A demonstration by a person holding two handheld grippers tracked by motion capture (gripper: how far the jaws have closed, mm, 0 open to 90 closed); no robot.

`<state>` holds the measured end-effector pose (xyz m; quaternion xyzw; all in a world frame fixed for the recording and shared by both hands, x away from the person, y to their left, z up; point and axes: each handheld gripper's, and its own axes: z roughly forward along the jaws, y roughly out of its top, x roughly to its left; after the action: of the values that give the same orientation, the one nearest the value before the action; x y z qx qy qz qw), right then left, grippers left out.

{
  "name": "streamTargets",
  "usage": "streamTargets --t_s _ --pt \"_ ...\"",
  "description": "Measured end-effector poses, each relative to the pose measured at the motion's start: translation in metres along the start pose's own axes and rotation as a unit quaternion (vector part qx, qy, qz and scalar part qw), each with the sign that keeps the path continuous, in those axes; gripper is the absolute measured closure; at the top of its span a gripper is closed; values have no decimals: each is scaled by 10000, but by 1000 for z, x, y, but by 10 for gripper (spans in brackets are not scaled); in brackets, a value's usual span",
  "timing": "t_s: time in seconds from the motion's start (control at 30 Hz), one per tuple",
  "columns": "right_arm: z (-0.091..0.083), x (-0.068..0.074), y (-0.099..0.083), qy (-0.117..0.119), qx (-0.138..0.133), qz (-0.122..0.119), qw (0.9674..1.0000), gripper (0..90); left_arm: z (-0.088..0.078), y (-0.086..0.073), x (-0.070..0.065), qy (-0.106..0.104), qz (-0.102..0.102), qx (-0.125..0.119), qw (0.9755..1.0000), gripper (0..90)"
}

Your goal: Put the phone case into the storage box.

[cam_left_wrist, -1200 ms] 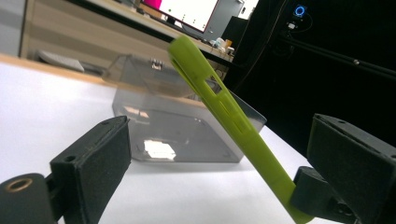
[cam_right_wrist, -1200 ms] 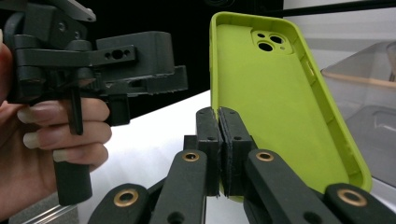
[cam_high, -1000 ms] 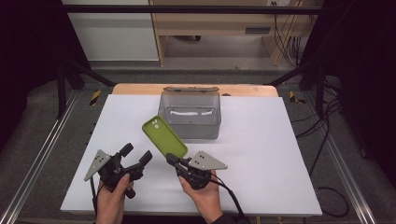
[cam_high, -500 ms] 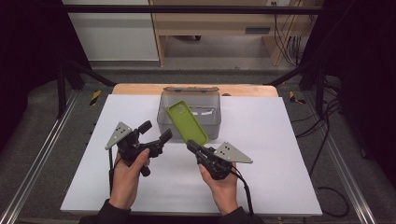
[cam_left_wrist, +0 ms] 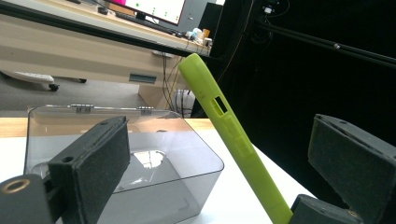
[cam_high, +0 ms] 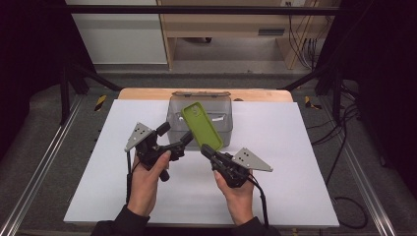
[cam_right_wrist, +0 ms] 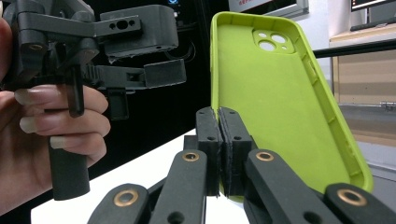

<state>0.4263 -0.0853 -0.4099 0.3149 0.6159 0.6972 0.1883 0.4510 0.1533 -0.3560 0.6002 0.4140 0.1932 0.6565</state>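
Right gripper (cam_high: 205, 149) clenched on the lower edge of a green phone case (cam_high: 201, 125), pads pinching the rim. Case held up off the white table (cam_high: 295, 162), tilted, top end leaning over the near wall of a clear grey box (cam_high: 222, 129) at the table's far middle. Left gripper (cam_high: 174, 136) released, jaws spread wide, just beside the case's left edge, not touching. Seen from the left gripper view, case edge (cam_left_wrist: 233, 140) rising between the pads. Bare table on both sides and toward the near edge.
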Motion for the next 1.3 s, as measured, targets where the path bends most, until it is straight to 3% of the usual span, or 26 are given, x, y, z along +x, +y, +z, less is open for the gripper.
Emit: streamTargets --t_s 0.17,0.37,0.5,0.57,0.63,0.87,1.13,1.3 --pt "-1 0 1 5 -45 11 10000 880 3 -1 -4 -100 -4 73 9999 63" --pt "0 2 0 75 -73 114 9999 880 4 -1 -5 -68 20 61 10000 72" --pt "1 6 0 98 -58 96 9999 880 1 0 -3 -20 -93 -63 9999 154" --pt "2 6 0 103 -56 82 9999 880 1 0 -3 -15 -102 -87 9999 167" --pt "2 8 0 123 -64 90 9999 880 0 0 -3 67 -31 -103 9999 236" --pt "4 11 1 164 -63 45 9998 880 -1 -5 -3 120 -33 -63 9999 279" --pt "4 12 0 188 -45 56 9998 880 3 -11 -6 25 -102 -2 9999 318" --pt "5 12 0 138 -18 -6 9999 880 2 -14 -9 -111 -299 -21 9995 387"
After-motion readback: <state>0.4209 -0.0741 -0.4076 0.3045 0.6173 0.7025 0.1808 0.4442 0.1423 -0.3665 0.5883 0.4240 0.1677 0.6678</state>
